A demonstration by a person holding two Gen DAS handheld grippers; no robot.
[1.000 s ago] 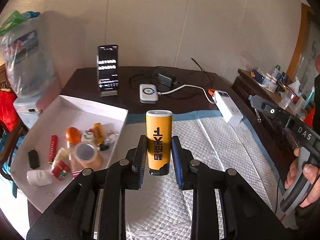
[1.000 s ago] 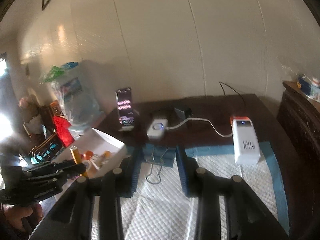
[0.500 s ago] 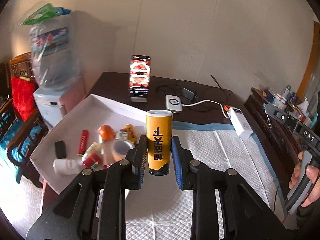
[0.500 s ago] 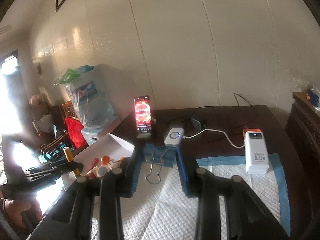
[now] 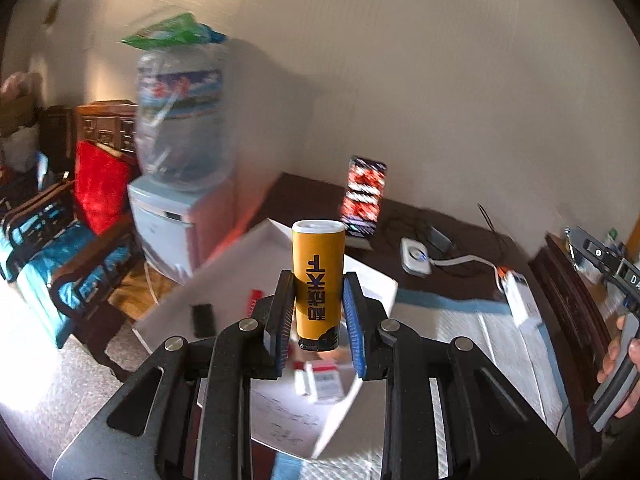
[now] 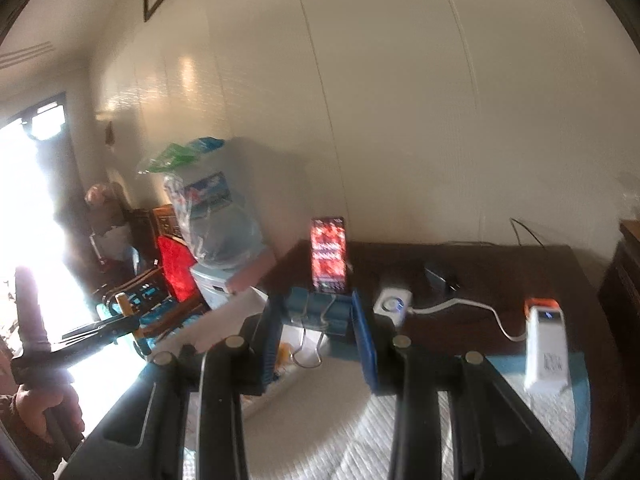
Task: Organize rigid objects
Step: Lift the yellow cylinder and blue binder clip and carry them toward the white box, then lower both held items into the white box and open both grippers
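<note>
My left gripper (image 5: 319,314) is shut on an upright orange tube (image 5: 318,280) with dark lettering and a white top, held above the white tray (image 5: 236,264). The tray holds a black block (image 5: 203,319), a red stick (image 5: 253,298) and a red-and-white box (image 5: 326,380). My right gripper (image 6: 320,328) is shut on a blue binder clip (image 6: 316,312), its wire handles (image 6: 310,350) hanging down. In the right wrist view the left gripper (image 6: 132,322) shows far left with the orange tube (image 6: 130,322) in it.
A lit phone (image 5: 364,196) stands on the dark table (image 6: 500,272), with a white charger puck (image 5: 416,258), its cable and a white power bank (image 6: 546,346). A quilted pad (image 6: 360,432) covers the near table. A water dispenser (image 5: 180,184) and chairs stand left.
Both grippers rose and swung left, still gripping the tube and the clip. The tray now lies under the left gripper, and the water dispenser has come into the middle of its view.
</note>
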